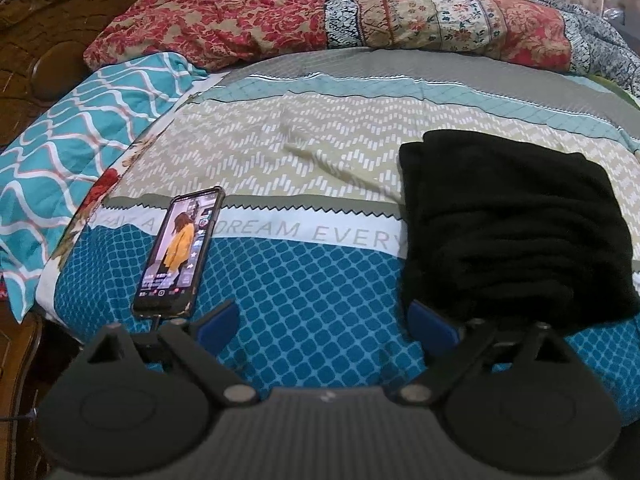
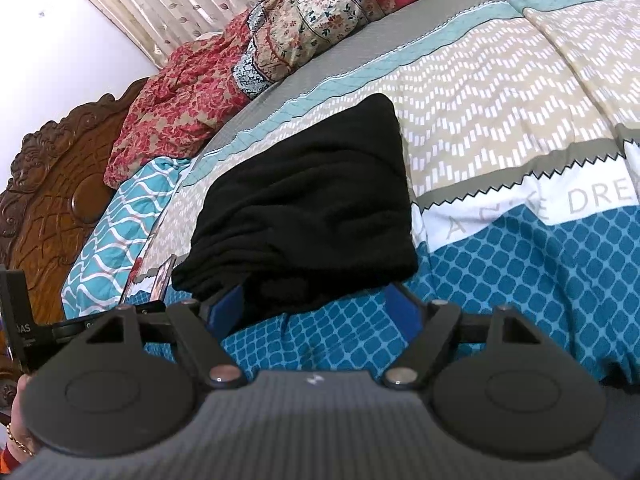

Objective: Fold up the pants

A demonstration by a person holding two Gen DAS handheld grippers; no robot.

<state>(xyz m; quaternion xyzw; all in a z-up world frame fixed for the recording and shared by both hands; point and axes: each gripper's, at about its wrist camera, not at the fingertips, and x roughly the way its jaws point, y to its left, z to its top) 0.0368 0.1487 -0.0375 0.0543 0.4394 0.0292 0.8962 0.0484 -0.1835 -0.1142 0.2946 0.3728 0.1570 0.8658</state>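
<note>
The black pants (image 1: 516,220) lie folded in a compact stack on the patterned bedspread (image 1: 304,168); they also show in the right wrist view (image 2: 304,208). My left gripper (image 1: 326,326) is open and empty, just left of the stack's near edge, its right finger beside the fabric. My right gripper (image 2: 316,312) is open and empty at the stack's near edge, with its left finger close against the cloth.
A phone (image 1: 180,252) with a lit screen lies on the bed left of my left gripper, on a cable. A crumpled red floral quilt (image 1: 320,12) lies along the far side. A teal wavy pillow (image 1: 80,136) and carved wooden headboard (image 2: 52,184) are at the left.
</note>
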